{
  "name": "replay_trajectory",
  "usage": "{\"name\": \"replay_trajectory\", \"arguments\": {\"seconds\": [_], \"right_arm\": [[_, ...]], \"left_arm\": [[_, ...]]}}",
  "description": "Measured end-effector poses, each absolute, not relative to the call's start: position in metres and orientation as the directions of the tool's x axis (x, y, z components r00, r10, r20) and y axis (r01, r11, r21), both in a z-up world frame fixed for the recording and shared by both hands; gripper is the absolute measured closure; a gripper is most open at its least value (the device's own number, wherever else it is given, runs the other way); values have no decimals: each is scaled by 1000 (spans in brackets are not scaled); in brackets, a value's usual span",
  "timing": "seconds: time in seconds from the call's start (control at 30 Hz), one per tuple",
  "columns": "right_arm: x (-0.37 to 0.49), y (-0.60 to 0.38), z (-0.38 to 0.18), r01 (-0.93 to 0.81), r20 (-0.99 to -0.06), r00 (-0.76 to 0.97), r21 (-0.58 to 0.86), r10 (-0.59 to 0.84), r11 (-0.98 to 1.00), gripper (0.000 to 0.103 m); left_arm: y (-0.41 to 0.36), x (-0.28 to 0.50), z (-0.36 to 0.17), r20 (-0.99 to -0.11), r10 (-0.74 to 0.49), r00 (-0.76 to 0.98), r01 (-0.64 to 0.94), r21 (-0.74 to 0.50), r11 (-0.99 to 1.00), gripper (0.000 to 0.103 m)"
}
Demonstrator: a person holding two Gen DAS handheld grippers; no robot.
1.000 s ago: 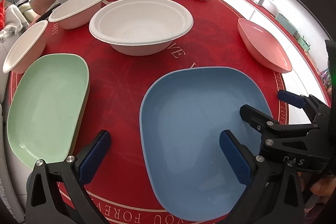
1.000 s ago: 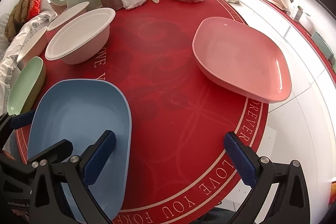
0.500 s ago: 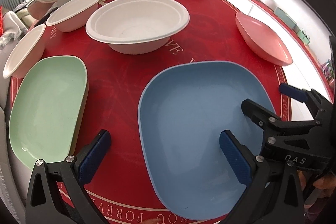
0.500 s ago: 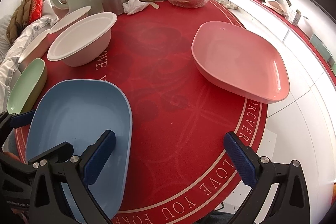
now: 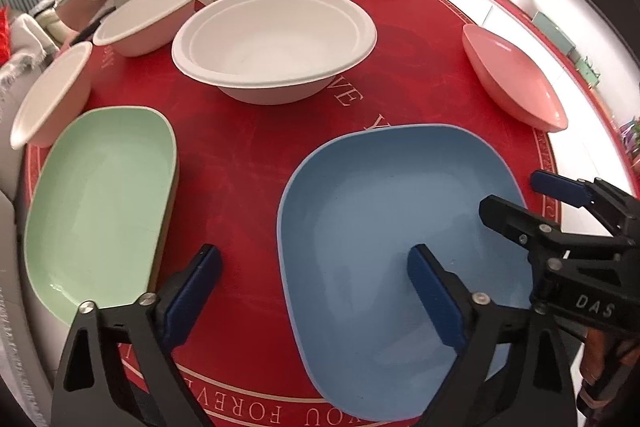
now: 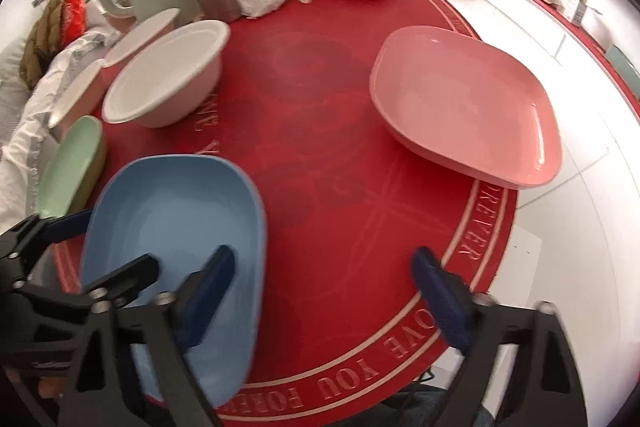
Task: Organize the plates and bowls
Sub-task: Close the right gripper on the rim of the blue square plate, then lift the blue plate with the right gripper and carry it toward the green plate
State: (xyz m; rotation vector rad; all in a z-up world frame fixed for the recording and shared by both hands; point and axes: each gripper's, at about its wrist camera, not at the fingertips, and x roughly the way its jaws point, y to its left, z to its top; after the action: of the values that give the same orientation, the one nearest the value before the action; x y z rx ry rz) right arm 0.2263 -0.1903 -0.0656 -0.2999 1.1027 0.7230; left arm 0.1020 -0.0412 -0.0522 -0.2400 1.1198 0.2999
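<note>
Left hand-held gripper (image 5: pixel 314 285): jaws wide, just been closing, nothing gripped; they straddle the left rim of the blue plate (image 5: pixel 392 223) on the red tabletop (image 5: pixel 248 147). Right hand-held gripper (image 6: pixel 324 291): jaws wide, also just closing, empty, left finger above the blue plate's right edge. Pink plate (image 6: pixel 464 103) far right; green plate (image 5: pixel 100 195) left; large white bowl (image 5: pixel 276 39) behind, two small white bowls (image 5: pixel 152 15) at far left

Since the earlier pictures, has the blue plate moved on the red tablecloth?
No. In the left wrist view the blue plate keeps its place under the cloth's gold lettering, beside the green plate.
</note>
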Motion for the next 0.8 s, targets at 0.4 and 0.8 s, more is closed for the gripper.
{"name": "replay_trajectory", "arguments": {"seconds": [0.4, 0.8], "right_arm": [[193, -179, -66, -697, -875, 262, 121, 407, 707, 78], [183, -186, -66, -666, -879, 261, 137, 400, 733, 78]], "left_arm": [[-54, 94, -45, -893, 109, 438, -325, -44, 945, 56], [-62, 76, -45, -871, 152, 468, -324, -9, 946, 70]]}}
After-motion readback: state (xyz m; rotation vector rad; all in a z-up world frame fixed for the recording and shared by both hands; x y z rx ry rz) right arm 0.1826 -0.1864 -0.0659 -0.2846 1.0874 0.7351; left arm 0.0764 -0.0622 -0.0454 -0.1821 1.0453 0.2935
